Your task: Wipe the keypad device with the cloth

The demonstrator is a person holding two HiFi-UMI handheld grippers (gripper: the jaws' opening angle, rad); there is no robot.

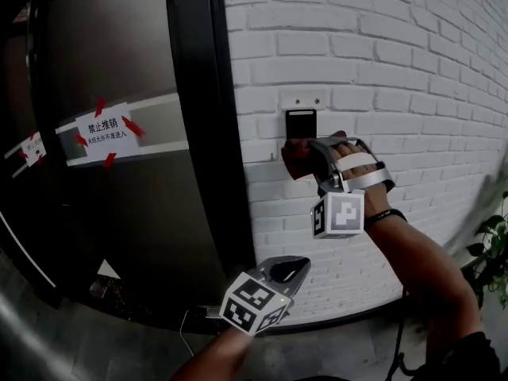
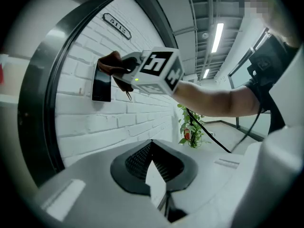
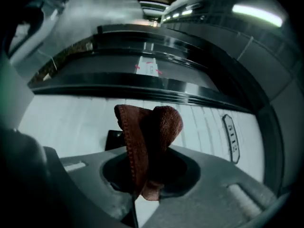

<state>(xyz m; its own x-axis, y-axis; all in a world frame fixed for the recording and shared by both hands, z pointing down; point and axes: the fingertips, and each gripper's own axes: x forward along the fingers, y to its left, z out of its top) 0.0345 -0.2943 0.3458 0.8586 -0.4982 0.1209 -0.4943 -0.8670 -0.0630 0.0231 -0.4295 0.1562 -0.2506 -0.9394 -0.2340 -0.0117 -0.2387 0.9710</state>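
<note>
While the right gripper (image 1: 311, 155) clamps the brown cloth (image 1: 294, 163) at the lower edge of the black keypad device (image 1: 301, 123) on the white brick wall (image 1: 397, 62), the left gripper (image 1: 295, 268) hangs low, jaws together, nothing between them.

White brick wall (image 1: 381, 62), black door (image 1: 111, 46), potted plant (image 1: 494, 248).

I count two tongs, the left tongs (image 1: 295, 267) and the right tongs (image 1: 313, 153). There are two marker cubes, one on the left (image 1: 254, 300) and one on the right (image 1: 340, 214). I see one brown cloth (image 1: 295, 163), one keypad device (image 1: 301, 123), one number plate (image 2: 116, 26), one potted plant (image 1: 494, 248), and one dark door (image 1: 127, 46) with two white labels, a larger label (image 1: 103, 133) and a smaller label (image 1: 30, 149).
</note>
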